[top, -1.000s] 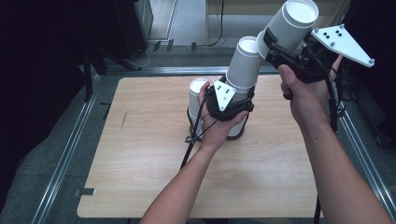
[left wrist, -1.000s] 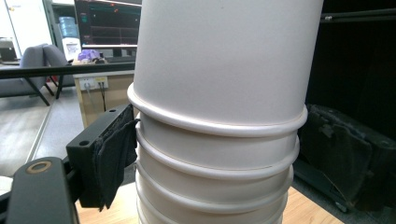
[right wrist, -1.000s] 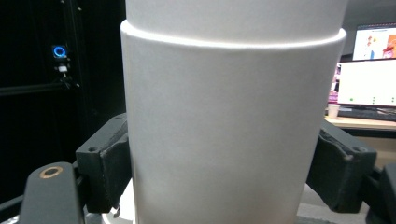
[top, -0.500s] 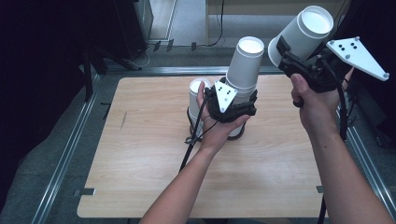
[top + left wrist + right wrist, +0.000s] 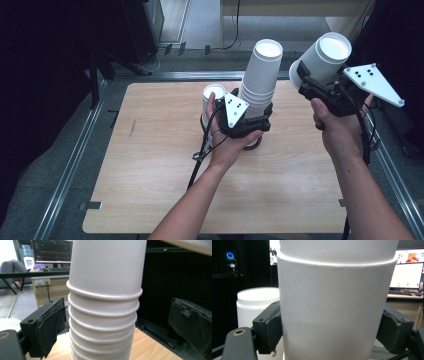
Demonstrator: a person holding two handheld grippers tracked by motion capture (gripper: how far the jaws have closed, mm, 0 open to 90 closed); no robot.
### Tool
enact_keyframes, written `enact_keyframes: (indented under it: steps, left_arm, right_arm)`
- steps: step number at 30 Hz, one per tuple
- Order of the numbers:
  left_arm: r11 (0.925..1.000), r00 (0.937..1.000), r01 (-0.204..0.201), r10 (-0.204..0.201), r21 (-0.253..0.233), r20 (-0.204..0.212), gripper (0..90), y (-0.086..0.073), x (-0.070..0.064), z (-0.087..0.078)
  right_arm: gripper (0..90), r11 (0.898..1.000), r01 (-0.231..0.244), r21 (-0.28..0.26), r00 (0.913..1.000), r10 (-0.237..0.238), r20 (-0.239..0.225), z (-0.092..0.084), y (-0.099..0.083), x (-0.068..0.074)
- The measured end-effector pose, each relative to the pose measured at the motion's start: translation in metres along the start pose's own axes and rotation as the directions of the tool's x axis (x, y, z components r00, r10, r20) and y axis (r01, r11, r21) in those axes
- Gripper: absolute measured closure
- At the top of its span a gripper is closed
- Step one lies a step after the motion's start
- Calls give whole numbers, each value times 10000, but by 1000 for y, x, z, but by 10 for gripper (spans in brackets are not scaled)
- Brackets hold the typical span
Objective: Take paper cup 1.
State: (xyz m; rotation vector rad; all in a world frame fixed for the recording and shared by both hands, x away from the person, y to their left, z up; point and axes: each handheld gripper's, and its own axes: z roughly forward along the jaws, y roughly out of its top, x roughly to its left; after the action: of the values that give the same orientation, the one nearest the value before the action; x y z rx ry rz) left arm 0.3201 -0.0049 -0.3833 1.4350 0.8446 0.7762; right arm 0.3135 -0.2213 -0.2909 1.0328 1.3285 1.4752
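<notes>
While right gripper [image 5: 320,75] held raised, tilted, clamps single paper cup [image 5: 325,57], left gripper [image 5: 250,122] jaws just opened, flanking cup stack [image 5: 260,75] on wooden table [image 5: 150,165]; monitors behind.

The high view is evenly lit from above: the desk [image 5: 150,175] reads bright and warm, while the upper left of the frame falls into near black. The white cups [image 5: 261,75] are almost blown out at their rims. Shadows under the hands are soft and short. In the left gripper view the near cup stack [image 5: 105,302] is slightly soft, and the monitors behind glare. The right gripper view is dim and grainy at lower left.
</notes>
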Motion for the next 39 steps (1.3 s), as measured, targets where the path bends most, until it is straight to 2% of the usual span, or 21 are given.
enact_keyframes:
  steps: [2, 5, 6, 7, 9, 11, 15, 18, 19, 20, 23, 24, 26, 29, 31, 37, 38, 39]
  left_arm:
    - [10000, 9999, 12, -12, 30, 117, 18, -1, 0, -4]
    - [10000, 9996, -38, 38, 9, 293, 18, -4, 0, -13]
    - [10000, 9996, -38, 38, 9, 293, 18, -4, 0, -13]
    - [10000, 9993, 2, -2, 1, 377, 18, -5, 0, -19]
    - [10000, 9991, 7, -7, 3, 420, 18, -6, 0, -21]
    - [10000, 9986, -21, 19, 39, 537, 18, -8, 0, -28]
    - [9999, 9979, 51, -61, 158, 642, 18, -11, 1, -39]
    - [9998, 9980, 115, -124, 145, 624, 18, -12, 2, -44]
    - [9997, 9980, 170, -180, 165, 600, 18, -14, 3, -50]
    - [9997, 9980, 170, -180, 165, 600, 18, -14, 3, -50]
    - [9995, 9968, 165, -184, 255, 774, 18, -17, 5, -61]
    - [9995, 9968, 165, -184, 255, 774, 18, -17, 5, -61]
    - [9993, 9959, 163, -192, 327, 884, 18, -22, 6, -69]
    - [9985, 9944, 117, -172, 535, 1047, 18, -28, 7, -76]
    - [9976, 9934, 79, -158, 693, 1138, 18, -33, 8, -81]
    - [9945, 9902, 153, -294, 1033, 1368, 18, -48, 9, -96]
    - [9945, 9902, 153, -294, 1033, 1368, 18, -48, 9, -96]
    - [9930, 9889, 167, -337, 1170, 1450, 18, -53, 10, -101]
  right_arm:
    - [179, 10000, 31, 46, 10000, -31, 21, -1, -3, 0]
    - [179, 9988, 470, 133, 9988, -472, 121, -5, -17, 5]
    - [179, 9988, 470, 133, 9988, -472, 121, -5, -17, 5]
    - [179, 9971, 745, 147, 9971, -747, 111, -8, -24, 9]
    - [180, 9962, 861, 134, 9962, -863, 98, -10, -28, 11]
    - [179, 9936, 1110, 198, 9938, -1109, -63, -14, -36, 15]
    - [180, 9931, 1146, 265, 9930, -1138, -303, -20, -47, 19]
    - [179, 9913, 1278, 305, 9916, -1270, -264, -24, -54, 21]
    - [180, 9891, 1432, 338, 9894, -1423, -291, -27, -62, 23]
    - [180, 9891, 1432, 338, 9894, -1423, -291, -27, -62, 23]
    - [180, 9775, 2084, 323, 9779, -2076, -251, -35, -77, 29]
    - [180, 9775, 2084, 323, 9779, -2076, -251, -35, -77, 29]
    - [180, 9610, 2756, 243, 9610, -2748, -301, -41, -89, 36]
    - [181, 9433, 3318, 74, 9427, -3312, -398, -48, -100, 43]
    - [181, 9244, 3813, -58, 9235, -3812, -425, -52, -107, 48]
    - [181, 8525, 5218, -313, 8515, -5227, -416, -63, -130, 66]
    - [181, 8355, 5486, -320, 8345, -5495, -396, -64, -133, 69]
    - [181, 8236, 5662, -324, 8226, -5671, -422, -65, -137, 71]
